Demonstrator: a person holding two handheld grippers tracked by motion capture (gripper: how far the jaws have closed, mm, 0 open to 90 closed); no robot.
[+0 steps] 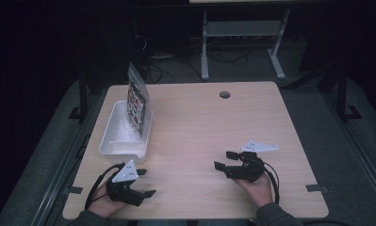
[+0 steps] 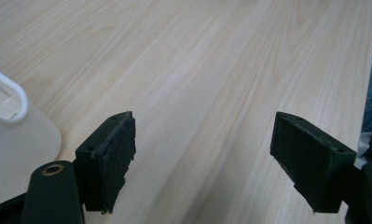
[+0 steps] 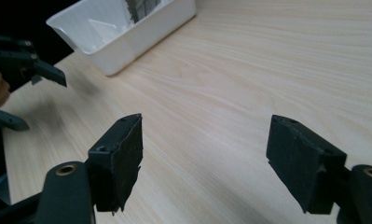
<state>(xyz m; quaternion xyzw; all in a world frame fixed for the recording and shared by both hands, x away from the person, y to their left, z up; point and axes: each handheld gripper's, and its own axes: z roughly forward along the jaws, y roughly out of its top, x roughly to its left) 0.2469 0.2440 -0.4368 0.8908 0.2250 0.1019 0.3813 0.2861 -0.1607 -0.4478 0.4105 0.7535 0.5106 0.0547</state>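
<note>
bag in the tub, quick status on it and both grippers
Left hand-held gripper open, right hand-held gripper open, both empty. Bag upright in white tub, untouched. Table between them bare.

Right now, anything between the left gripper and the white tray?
Nothing: bare light wood tabletop separates the left gripper from the white rectangular plastic tray in the high view; jaws open.

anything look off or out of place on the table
Only one thing: the clear printed bag stands on edge in the white bin, propped against its right wall and sticking up well above the rim rather than lying flat inside. Nothing looks spilled or damaged, and both hand-held grippers, left and right, are open and hold nothing.
</note>
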